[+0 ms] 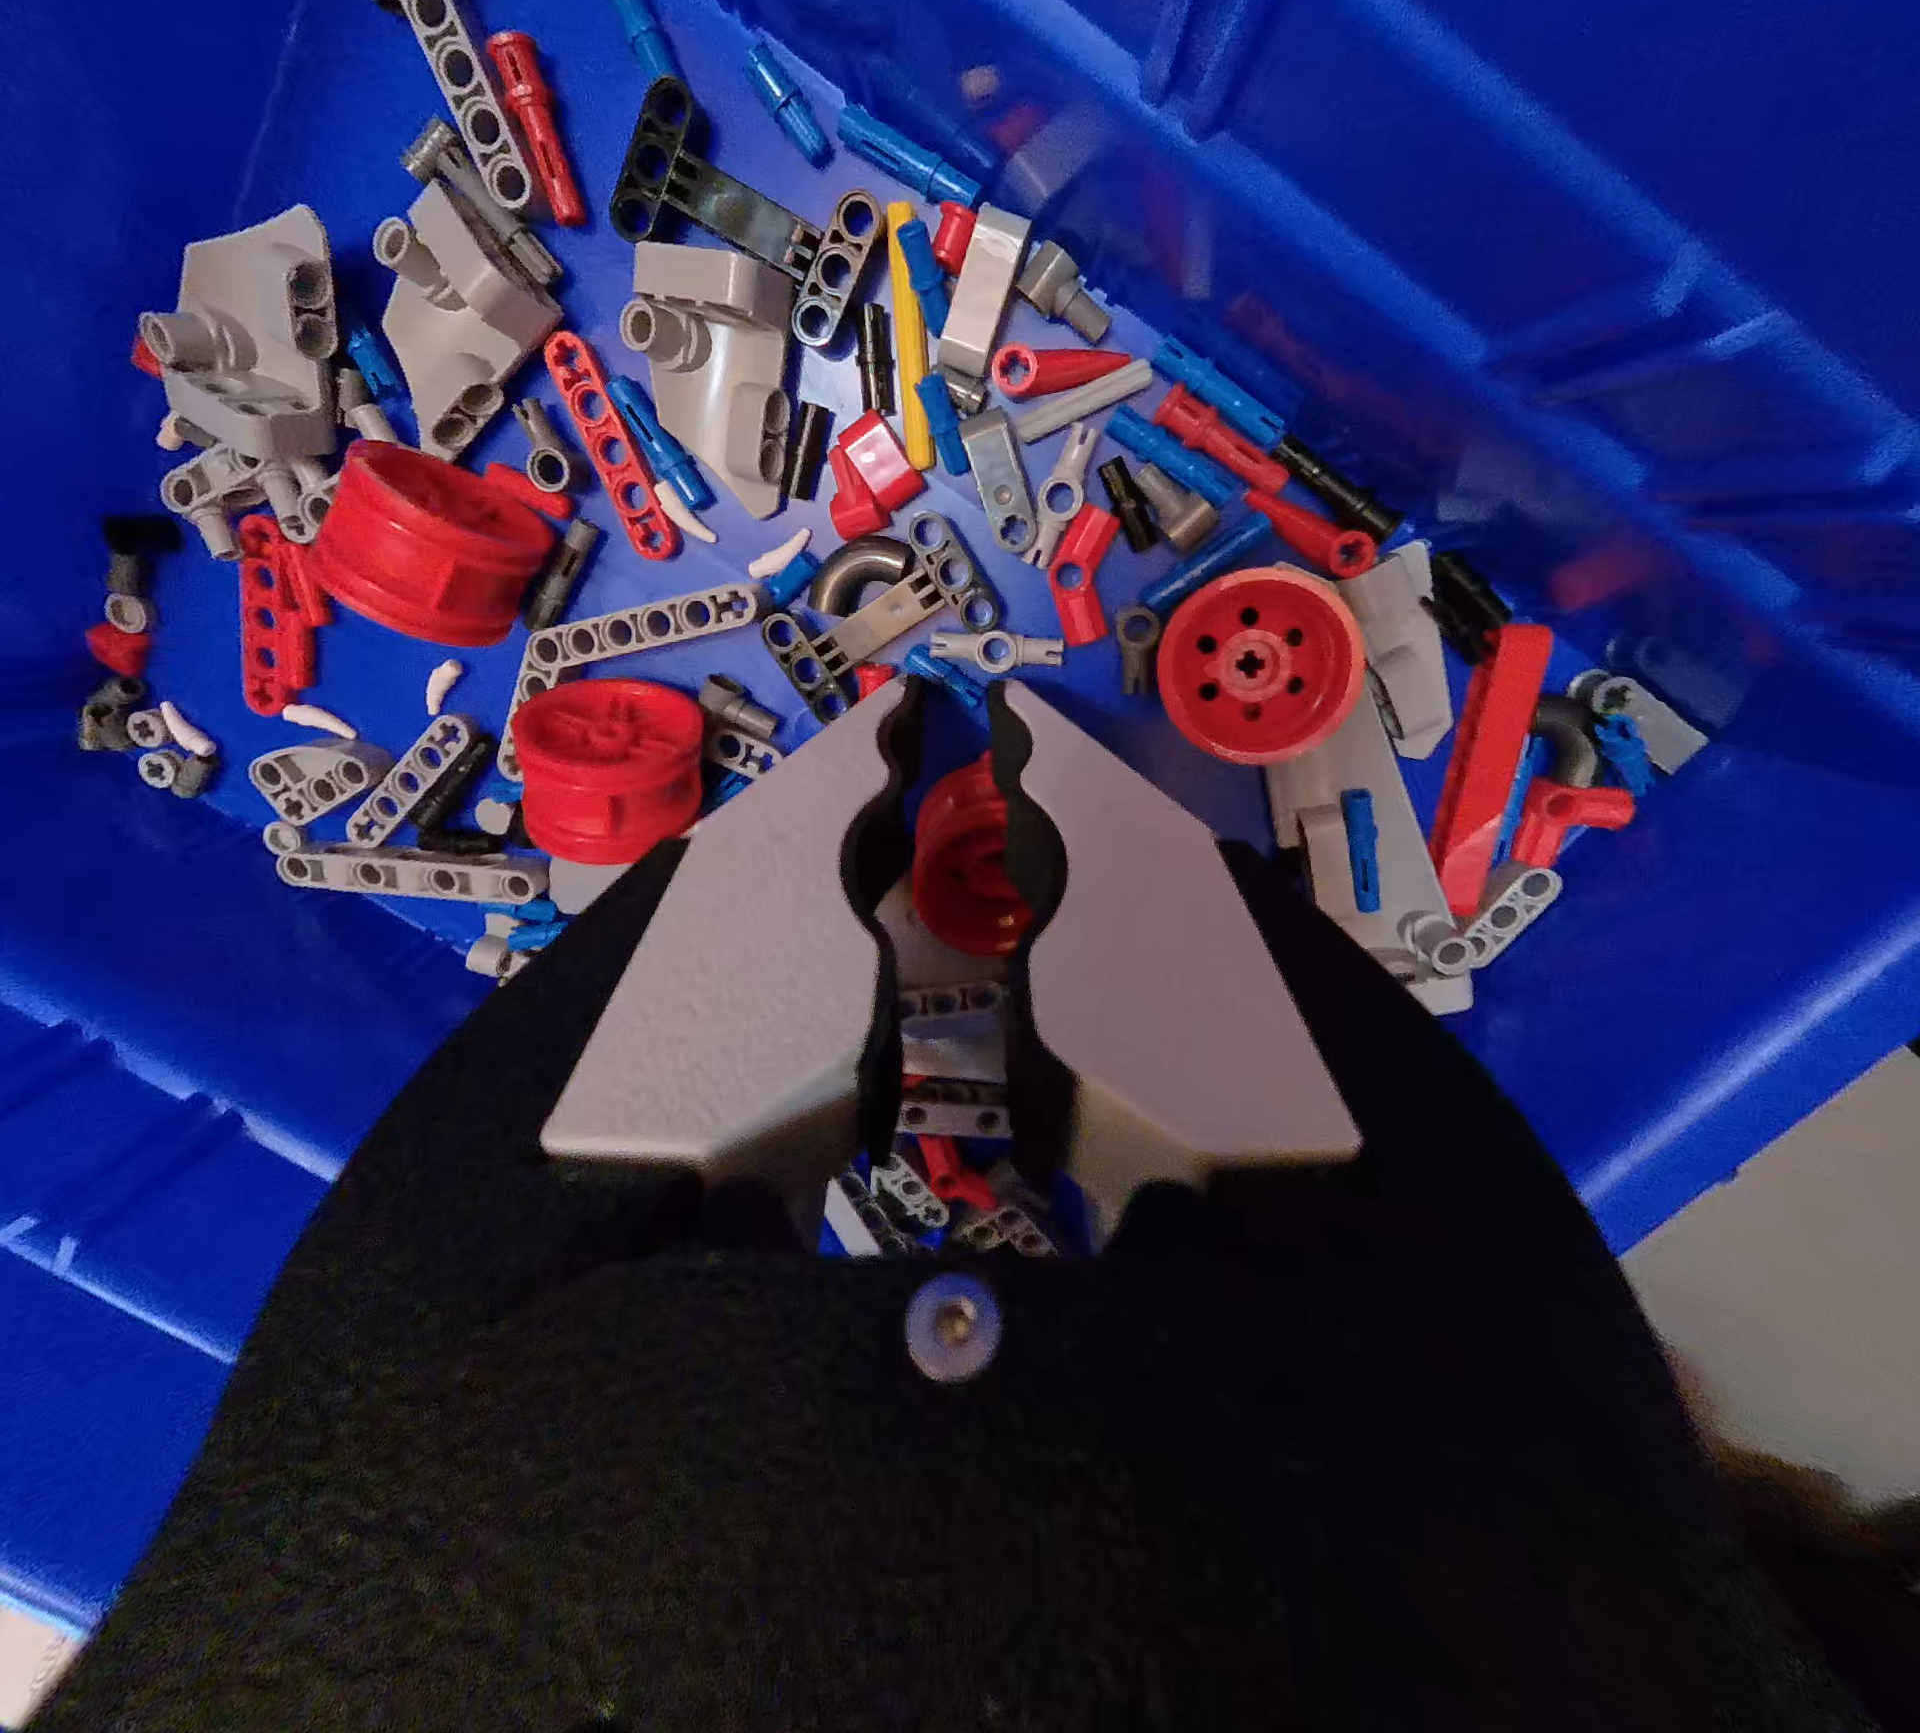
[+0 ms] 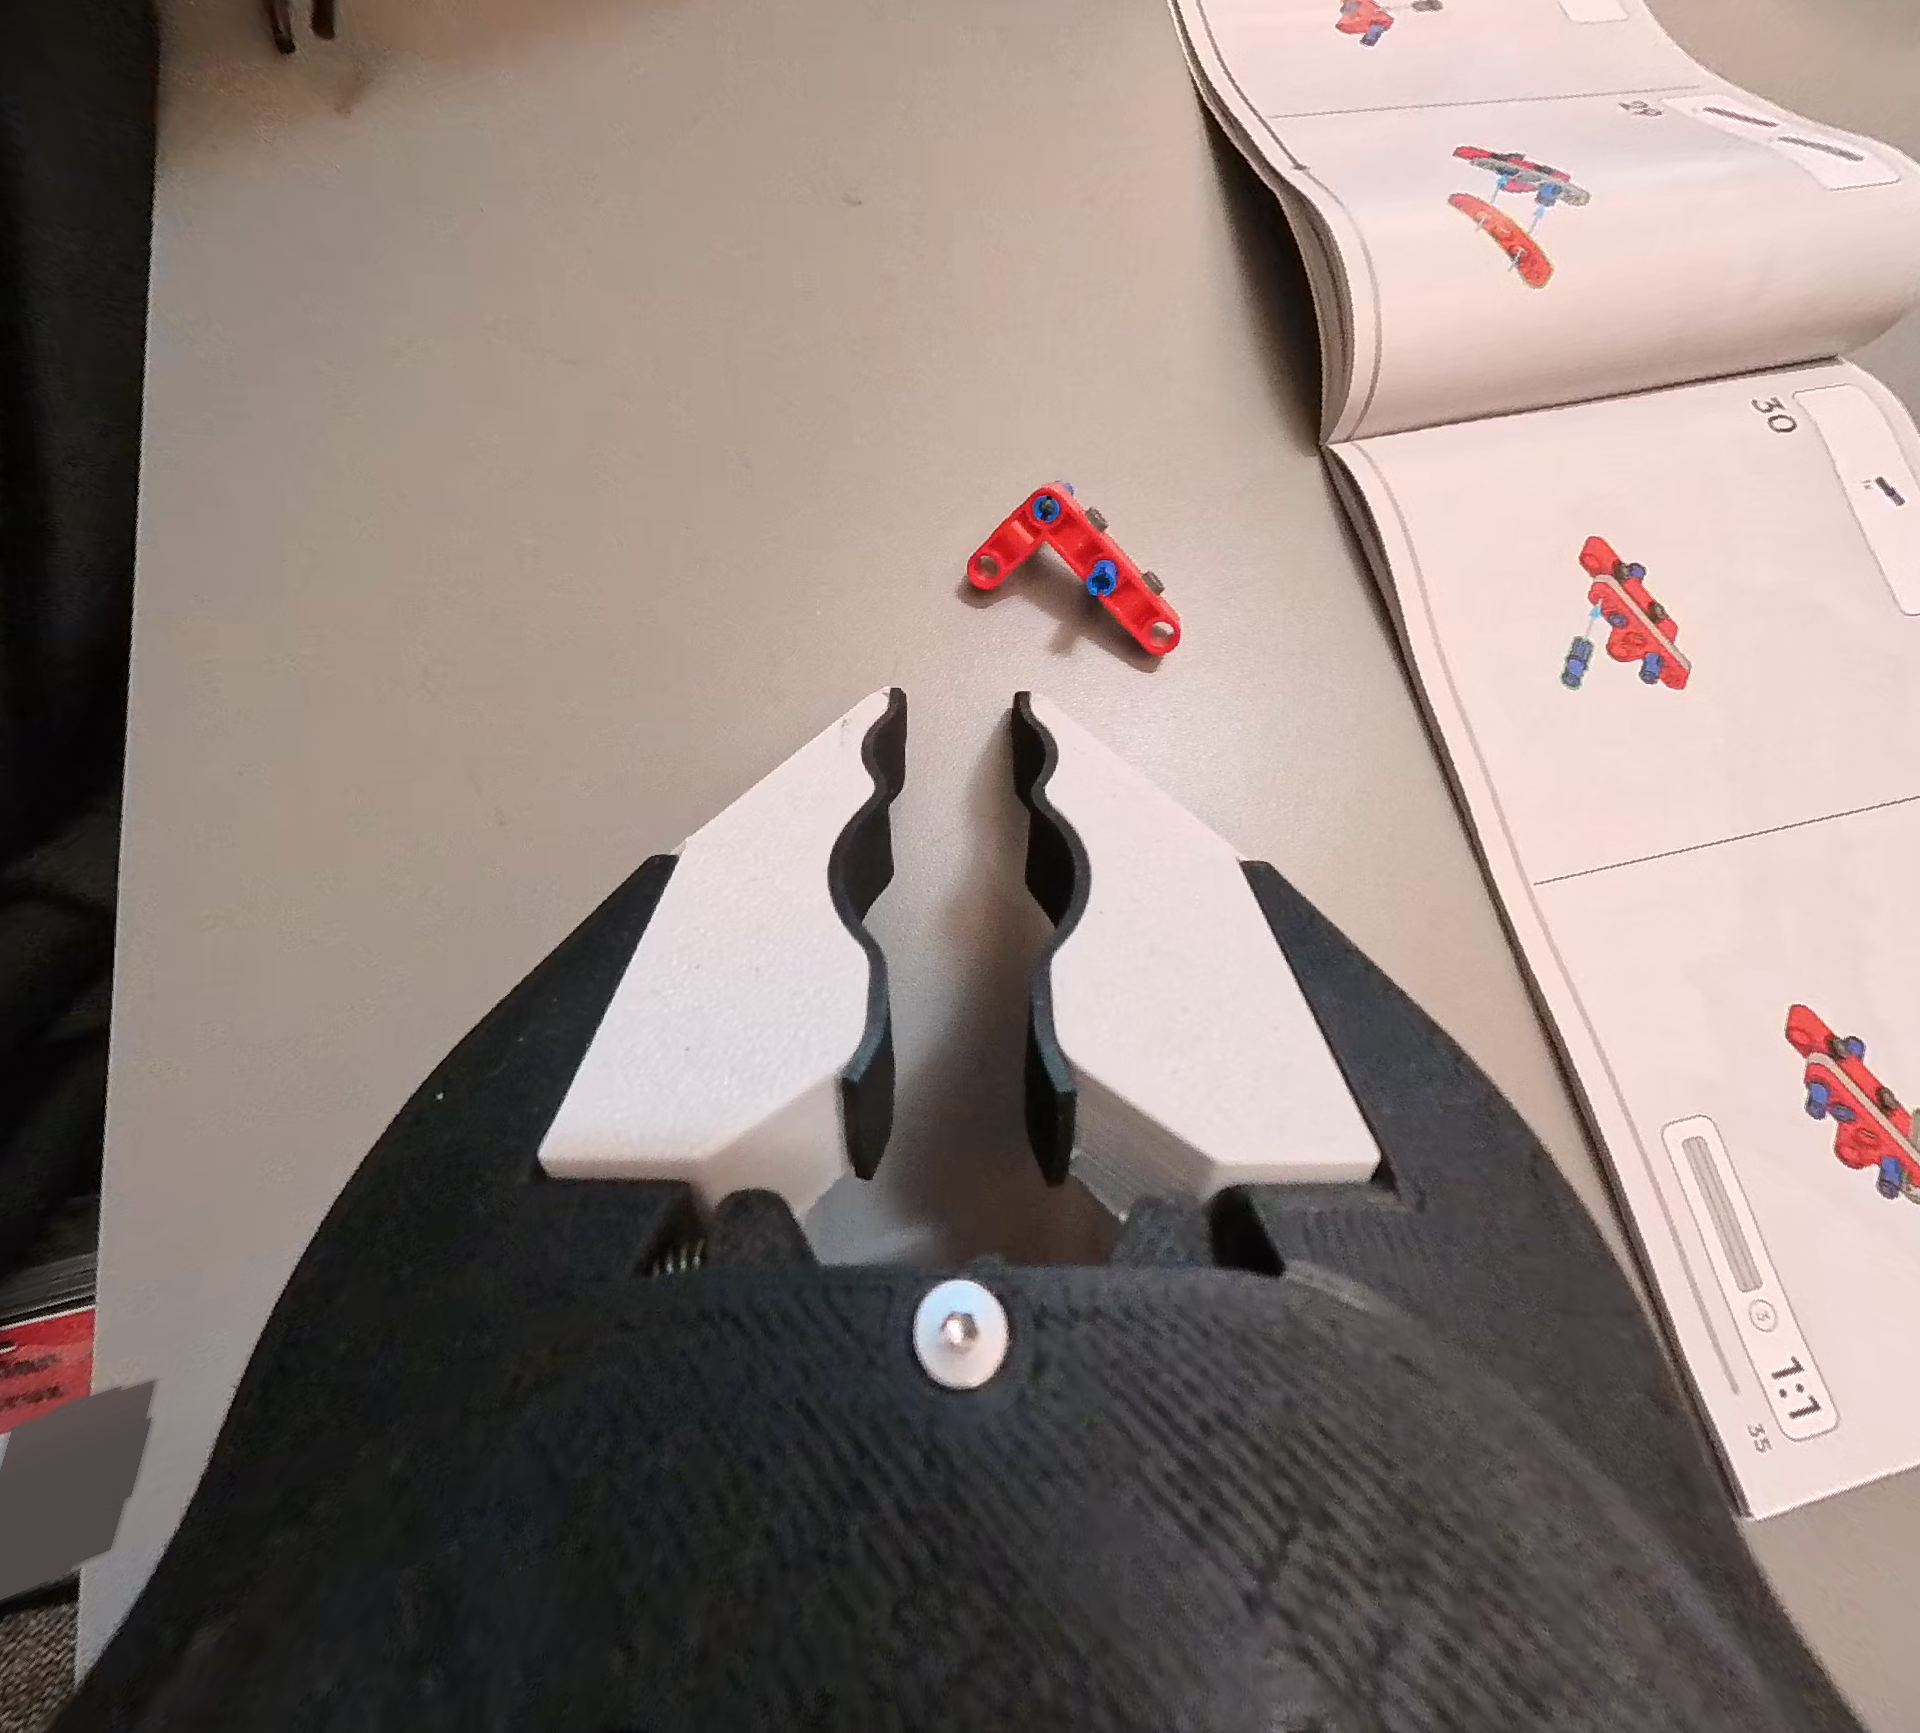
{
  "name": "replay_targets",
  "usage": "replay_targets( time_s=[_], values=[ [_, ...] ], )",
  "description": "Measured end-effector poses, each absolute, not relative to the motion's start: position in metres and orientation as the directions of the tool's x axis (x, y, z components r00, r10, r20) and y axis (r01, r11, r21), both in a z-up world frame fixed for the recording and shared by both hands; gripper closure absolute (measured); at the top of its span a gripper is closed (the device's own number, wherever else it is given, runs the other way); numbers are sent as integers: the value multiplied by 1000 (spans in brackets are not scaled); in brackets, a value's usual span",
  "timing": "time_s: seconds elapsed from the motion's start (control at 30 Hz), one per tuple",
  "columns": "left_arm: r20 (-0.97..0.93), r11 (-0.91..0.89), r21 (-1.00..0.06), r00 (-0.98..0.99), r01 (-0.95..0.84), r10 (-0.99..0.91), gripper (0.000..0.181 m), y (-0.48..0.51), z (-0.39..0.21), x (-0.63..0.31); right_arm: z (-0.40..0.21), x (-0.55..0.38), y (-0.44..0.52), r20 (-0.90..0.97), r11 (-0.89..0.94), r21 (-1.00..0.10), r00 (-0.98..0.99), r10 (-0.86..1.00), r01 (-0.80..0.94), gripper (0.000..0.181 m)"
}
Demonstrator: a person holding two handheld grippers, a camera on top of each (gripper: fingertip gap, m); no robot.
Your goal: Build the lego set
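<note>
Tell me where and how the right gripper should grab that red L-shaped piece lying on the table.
Grip the red L-shaped assembly across its long arm, between the two blue pins, coming down from above. It lies flat, so only the thin side edges give the open right gripper parallel faces; the short arm is probably too small.

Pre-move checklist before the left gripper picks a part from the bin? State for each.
1. Left gripper over bin: ok.
2. Left empty: ok, jaws apart, nothing gripped.
3. Target part chosen: cannot tell; tips sit over mixed small pieces, red wheel below the fingers.
4. Right gripper open, empty: ok.
5. Red assembly lying free on table: ok.
6. Manual open beside it: ok.
</note>
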State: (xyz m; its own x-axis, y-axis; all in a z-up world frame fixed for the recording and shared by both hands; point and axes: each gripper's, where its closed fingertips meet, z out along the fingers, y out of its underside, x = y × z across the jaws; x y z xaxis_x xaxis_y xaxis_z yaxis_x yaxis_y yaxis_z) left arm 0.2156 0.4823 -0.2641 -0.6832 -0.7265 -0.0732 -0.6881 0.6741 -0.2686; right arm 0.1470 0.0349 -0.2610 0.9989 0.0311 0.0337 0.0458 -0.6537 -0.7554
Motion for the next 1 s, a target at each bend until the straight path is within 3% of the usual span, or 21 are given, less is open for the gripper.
replay_targets(
  time_s=[0.47, 0.7, 1.0],
  values=[
    [-133, 715, -293, -714, -634, -688, 176, 493, -261, 222, -261, 147, 35, 43, -653, -756, 999, 28, 51, 162],
    [-117, 689, -447, -726, -570, -677, 176, 469, -214, 216, -260, 151, 35, 48, -653, -756, 999, 4, 39, 157],
    [-206, 562, -735, -663, -381, -719, 176, 393, -113, 166, -259, 162, 33, 55, -651, -759, 996, -65, -1, 124]
  ],
)
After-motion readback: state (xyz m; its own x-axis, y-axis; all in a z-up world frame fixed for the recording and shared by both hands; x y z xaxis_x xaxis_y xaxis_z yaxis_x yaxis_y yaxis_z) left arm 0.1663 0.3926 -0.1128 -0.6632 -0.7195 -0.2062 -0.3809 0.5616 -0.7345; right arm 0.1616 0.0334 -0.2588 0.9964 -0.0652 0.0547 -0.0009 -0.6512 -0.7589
